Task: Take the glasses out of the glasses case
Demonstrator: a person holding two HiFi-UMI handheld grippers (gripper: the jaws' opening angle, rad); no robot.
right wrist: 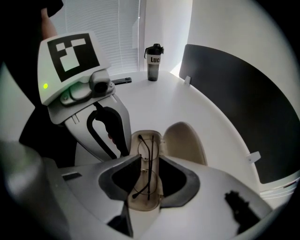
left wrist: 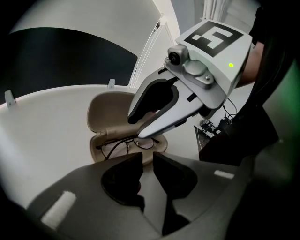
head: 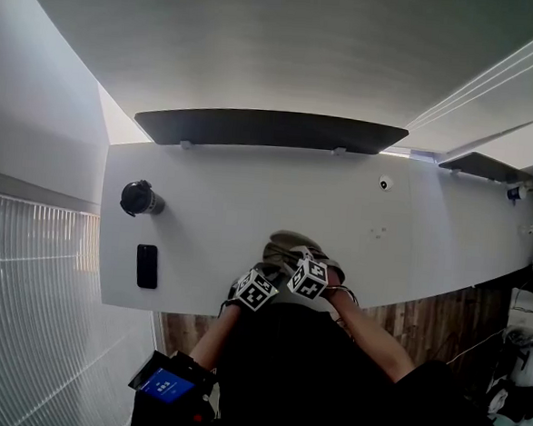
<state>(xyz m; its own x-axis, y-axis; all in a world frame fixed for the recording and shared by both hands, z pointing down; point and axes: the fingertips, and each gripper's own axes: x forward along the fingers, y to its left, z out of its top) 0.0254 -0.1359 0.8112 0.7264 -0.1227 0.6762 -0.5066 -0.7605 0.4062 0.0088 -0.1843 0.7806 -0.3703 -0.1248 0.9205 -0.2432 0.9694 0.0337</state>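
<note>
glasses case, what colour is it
Beige: the open oval glasses case, clearest in the right gripper view.

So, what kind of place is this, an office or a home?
Probably an office or lab workspace: a long white desk with a dark panel along its back edge, and a drinks bottle on it.

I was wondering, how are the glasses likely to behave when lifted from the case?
The glasses look thin-wired, so probably light and easily bent. Folded flat in the case, they shouldn't roll, though slim temples may slip when pinched.
</note>
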